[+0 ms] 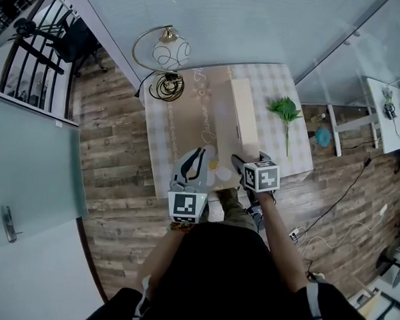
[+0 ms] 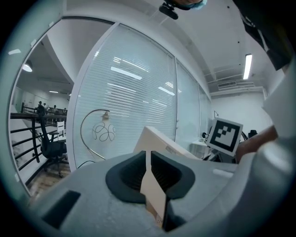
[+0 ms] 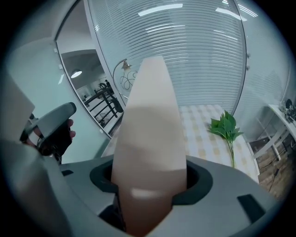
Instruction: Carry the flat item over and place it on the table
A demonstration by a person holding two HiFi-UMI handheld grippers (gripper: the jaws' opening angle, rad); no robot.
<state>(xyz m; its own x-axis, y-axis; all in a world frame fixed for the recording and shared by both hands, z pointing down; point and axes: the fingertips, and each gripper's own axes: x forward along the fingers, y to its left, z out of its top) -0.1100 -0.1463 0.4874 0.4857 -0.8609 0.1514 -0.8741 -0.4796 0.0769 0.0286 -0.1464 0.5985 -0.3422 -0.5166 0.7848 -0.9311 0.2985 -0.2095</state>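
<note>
Head view, flat carton (image 1: 205,119): brown printed face up, pale side edge to the right, stretched over the middle of the table (image 1: 291,151) from its near edge towards the far one; I cannot tell whether it rests on the checked cloth.
Head view, left gripper (image 1: 199,154): at the carton's near end, left of centre, marker cube towards the person.
Head view, right gripper (image 1: 240,163): at the same near end, beside the pale edge, close to the left one.
Head view, surroundings: lamp (image 1: 167,54) with a looped stand at the table's far left corner; green sprig (image 1: 285,112) lying on the cloth to the right of the carton, apart from it.
Left gripper view, jaws: nearly together, pinching a thin cardboard edge of the carton (image 2: 156,192), which rises away from them at a tilt.
Left gripper view, background: lamp against the blinds on the left, the right gripper's marker cube on the right.
Right gripper view, jaws: set wide and clamped on the carton (image 3: 150,134), whose pale broad side fills the gap between the pads.
Right gripper view, background: sprig on the checked cloth to the right, the left gripper in a hand (image 3: 62,136) at the left.
</note>
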